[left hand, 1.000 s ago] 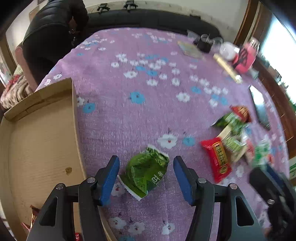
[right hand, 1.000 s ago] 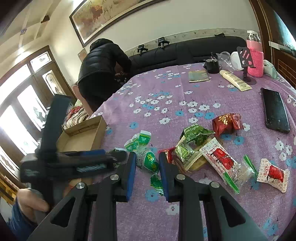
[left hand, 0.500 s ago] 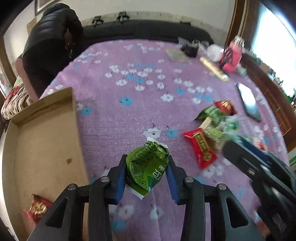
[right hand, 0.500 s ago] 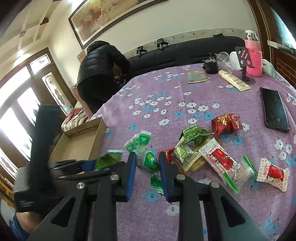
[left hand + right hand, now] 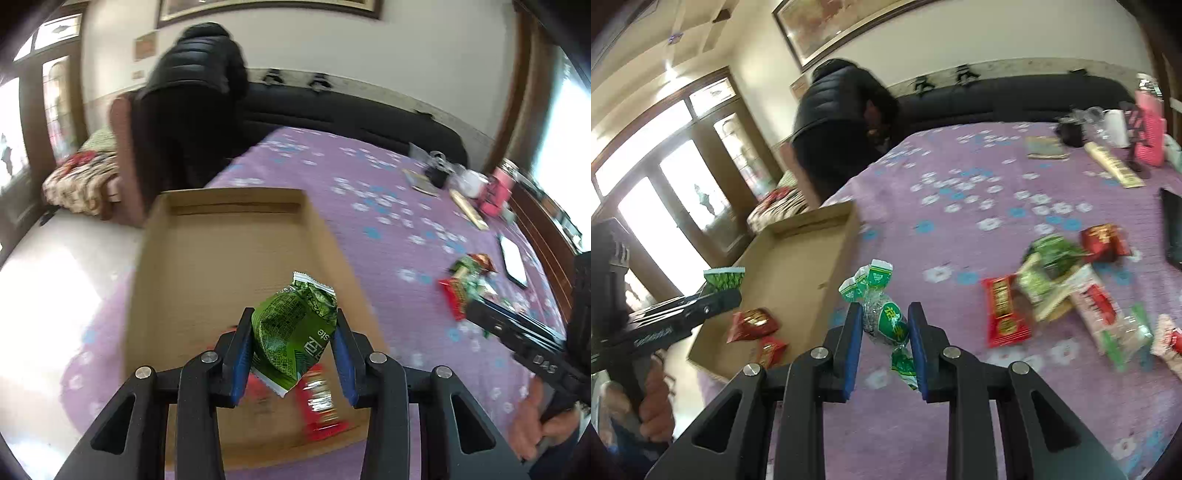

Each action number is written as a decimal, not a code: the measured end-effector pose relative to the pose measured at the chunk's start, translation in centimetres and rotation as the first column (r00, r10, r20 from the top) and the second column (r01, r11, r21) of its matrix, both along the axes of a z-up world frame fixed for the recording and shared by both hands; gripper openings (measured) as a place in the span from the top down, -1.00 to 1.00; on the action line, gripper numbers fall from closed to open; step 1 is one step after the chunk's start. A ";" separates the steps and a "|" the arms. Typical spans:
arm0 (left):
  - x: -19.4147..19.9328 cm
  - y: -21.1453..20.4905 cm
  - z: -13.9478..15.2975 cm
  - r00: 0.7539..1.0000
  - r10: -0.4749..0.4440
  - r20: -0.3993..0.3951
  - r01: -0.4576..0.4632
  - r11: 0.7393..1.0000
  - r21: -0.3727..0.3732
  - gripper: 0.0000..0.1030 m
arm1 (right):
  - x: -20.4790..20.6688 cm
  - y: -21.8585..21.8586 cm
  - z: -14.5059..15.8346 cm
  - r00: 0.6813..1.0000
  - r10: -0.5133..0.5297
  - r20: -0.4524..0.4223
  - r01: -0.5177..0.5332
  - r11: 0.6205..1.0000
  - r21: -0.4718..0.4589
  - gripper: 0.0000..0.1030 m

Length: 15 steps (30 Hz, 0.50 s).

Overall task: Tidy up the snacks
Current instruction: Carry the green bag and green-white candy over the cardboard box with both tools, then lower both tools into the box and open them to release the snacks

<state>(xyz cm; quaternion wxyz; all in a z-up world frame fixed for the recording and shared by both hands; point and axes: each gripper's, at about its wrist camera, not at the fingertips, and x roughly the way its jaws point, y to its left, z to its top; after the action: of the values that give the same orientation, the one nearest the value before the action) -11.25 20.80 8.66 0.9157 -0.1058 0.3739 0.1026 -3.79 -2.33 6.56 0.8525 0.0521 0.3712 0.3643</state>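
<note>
At the bed's left edge a cardboard box (image 5: 236, 258) holds red packets (image 5: 752, 325) near its front corner. Above it the left gripper (image 5: 293, 345) clamps a green packet (image 5: 291, 332) between its blue pads — lifted clear of the box floor. To the right, the right gripper (image 5: 884, 332) pinches a green-wrapped candy (image 5: 886, 321) over the purple floral cover (image 5: 960, 206) — more snacks (image 5: 1052, 288) lie scattered toward the right edge.

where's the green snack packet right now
In the left wrist view the green snack packet is pinched in the left claw, held above the near end of the cardboard box, over a red packet lying inside.
</note>
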 end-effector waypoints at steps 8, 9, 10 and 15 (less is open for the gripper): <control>-1.8 2.2 -1.7 0.999 0.034 0.002 -0.034 0.999 0.023 0.19 | -2.4 5.6 0.2 0.985 0.170 -0.043 -0.171 0.985 -0.025 0.53; -2.1 2.3 -1.8 0.999 0.035 0.004 -0.035 0.999 0.030 0.19 | -2.6 6.3 0.2 0.982 0.184 -0.043 -0.186 0.982 -0.034 0.53; -2.1 2.4 -1.9 0.999 0.037 0.005 -0.037 0.999 0.037 0.19 | -2.9 7.2 0.1 0.979 0.201 -0.042 -0.203 0.978 -0.047 0.53; -2.7 2.9 -2.7 1.000 0.028 -0.006 -0.028 0.998 0.049 0.19 | -4.0 11.0 -0.5 0.968 0.250 -0.035 -0.252 0.961 -0.114 0.53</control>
<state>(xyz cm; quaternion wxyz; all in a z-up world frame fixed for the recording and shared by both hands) -13.96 23.69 5.93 0.9152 -0.0880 0.3729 0.1250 -7.80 8.62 6.04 0.7972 -0.0418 0.4041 0.4466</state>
